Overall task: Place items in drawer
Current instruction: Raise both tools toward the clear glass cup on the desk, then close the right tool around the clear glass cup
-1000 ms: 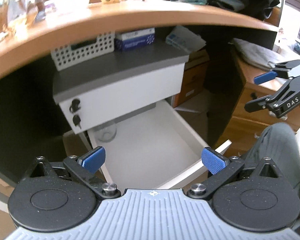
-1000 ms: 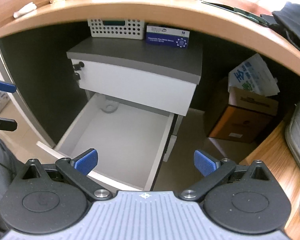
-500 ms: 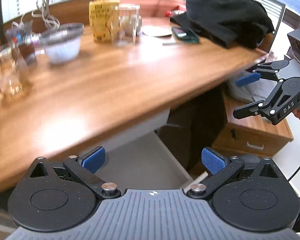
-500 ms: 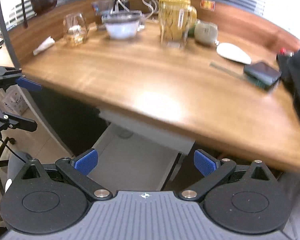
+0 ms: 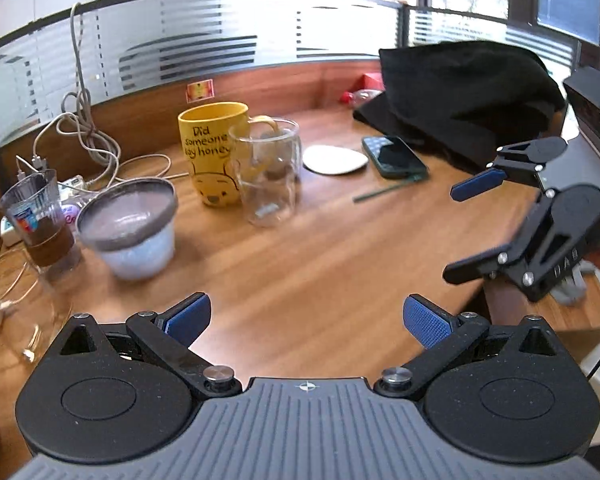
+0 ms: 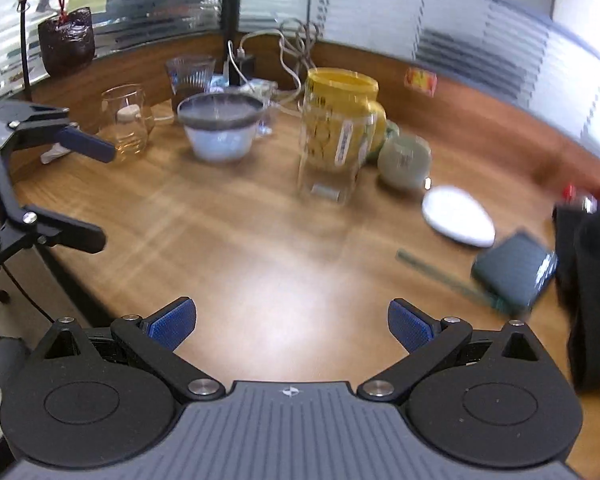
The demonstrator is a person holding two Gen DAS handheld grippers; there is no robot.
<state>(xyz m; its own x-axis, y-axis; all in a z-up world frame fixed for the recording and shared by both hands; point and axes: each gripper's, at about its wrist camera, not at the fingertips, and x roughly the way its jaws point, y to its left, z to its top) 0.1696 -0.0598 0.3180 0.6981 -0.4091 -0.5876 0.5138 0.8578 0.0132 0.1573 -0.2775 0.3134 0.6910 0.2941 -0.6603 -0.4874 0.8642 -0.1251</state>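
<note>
Left wrist view: my left gripper has its fingers apart and empty above the surface. The mug and glass stand upper centre, the bowl at left, the phone right of centre. The right gripper shows at right, fingers apart.

Right wrist view: it hangs empty; the glass sits centre frame. No drawer shows. I judge I'm choosing an item; next I must close on one.

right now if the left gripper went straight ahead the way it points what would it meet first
Probably the clear glass mug, standing just in front of the yellow mug; the left gripper is open, with bare desk before it. Depth is uncertain.
</note>
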